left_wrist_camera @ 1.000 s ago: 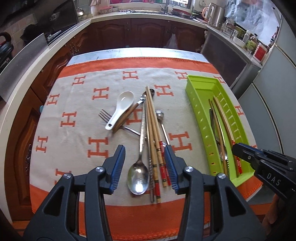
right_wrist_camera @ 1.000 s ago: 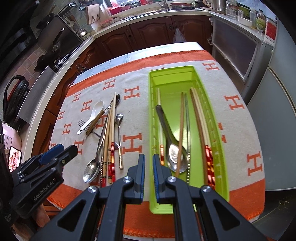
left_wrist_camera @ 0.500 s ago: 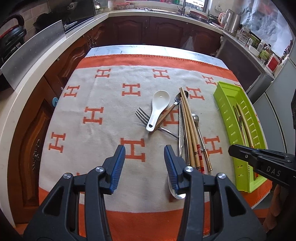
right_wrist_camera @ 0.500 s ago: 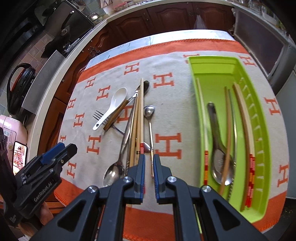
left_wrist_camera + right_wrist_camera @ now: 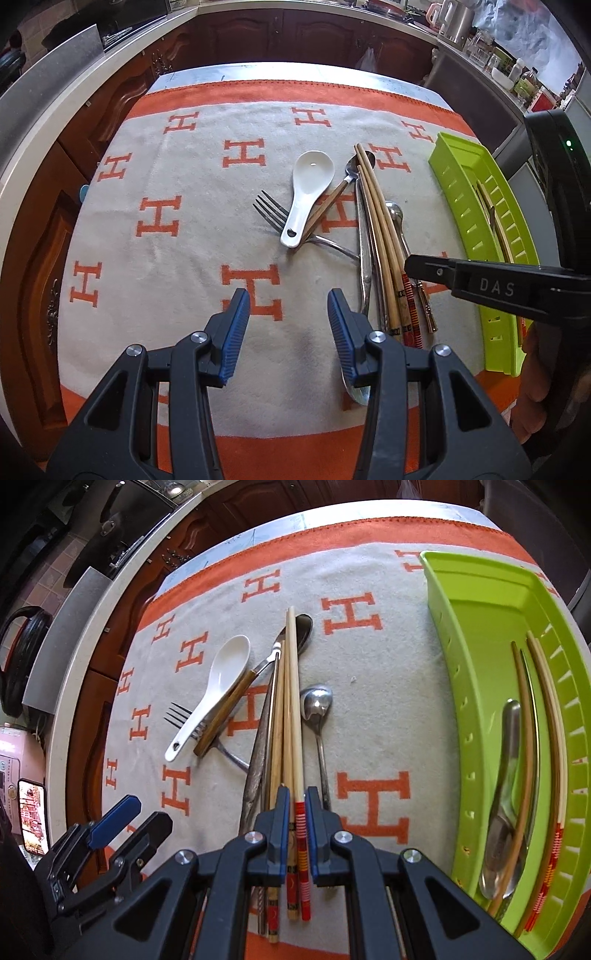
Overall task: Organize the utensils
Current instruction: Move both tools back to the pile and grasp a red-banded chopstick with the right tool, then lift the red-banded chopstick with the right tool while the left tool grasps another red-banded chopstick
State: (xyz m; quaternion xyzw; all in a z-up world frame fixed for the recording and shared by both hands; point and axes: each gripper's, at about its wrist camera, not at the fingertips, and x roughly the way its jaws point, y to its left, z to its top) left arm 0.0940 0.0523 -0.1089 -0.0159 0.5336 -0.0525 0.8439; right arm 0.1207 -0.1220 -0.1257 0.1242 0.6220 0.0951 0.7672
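Observation:
Loose utensils lie on the patterned cloth: a white ceramic spoon (image 5: 308, 192) over a fork (image 5: 273, 216), a wood-handled spoon (image 5: 332, 201), a bundle of chopsticks (image 5: 290, 716), a long metal spoon (image 5: 258, 753) and a small metal spoon (image 5: 317, 709). A green tray (image 5: 476, 602) on the right holds a spoon and chopsticks. My right gripper (image 5: 295, 806) has its jaws nearly shut, straddling the red-banded chopstick ends without clearly gripping them. My left gripper (image 5: 288, 314) is open and empty, left of the bundle.
The cloth (image 5: 184, 206) has an orange border and covers a table. Dark wood cabinets and a counter (image 5: 48, 110) run along the left and back. The green tray also shows at the right of the left wrist view (image 5: 476, 206).
My right gripper has moved left from over the tray to over the chopstick bundle, and lower. My left gripper has shifted left, off the bundle.

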